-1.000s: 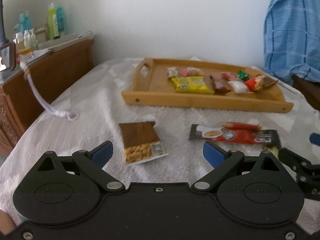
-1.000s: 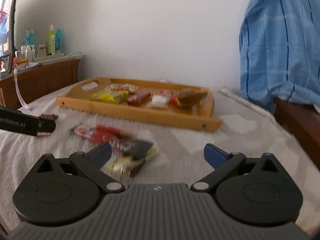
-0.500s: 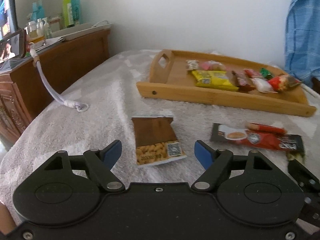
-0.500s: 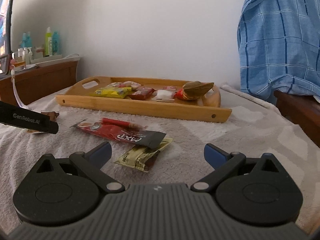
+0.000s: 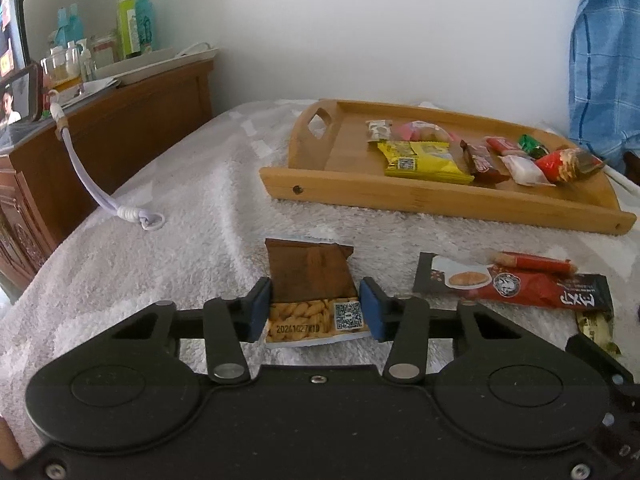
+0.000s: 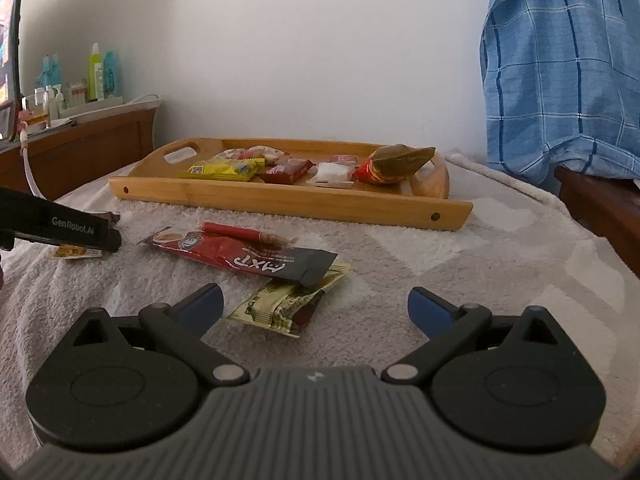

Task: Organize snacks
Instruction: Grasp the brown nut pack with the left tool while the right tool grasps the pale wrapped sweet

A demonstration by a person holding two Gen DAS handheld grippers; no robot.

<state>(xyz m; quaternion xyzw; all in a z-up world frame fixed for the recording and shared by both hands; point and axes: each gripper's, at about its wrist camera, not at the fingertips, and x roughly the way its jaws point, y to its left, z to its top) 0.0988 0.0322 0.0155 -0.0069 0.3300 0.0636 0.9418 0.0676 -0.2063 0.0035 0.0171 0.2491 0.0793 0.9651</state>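
The left hand-held gripper was closed against the 2 side edges of the peanut packet, which lay flat on the bed, well short of the tray. Whether the pads truly pinched it could not be confirmed. The packet appeared light, thin and crinkly, with a slick film surface; squeezed edgewise it would likely buckle or slip. A firmer hold would be across its flat faces near the sealed end. The right hand-held gripper stood apart, holding nothing, over the green packet.

Blk gripper w/ blue pads
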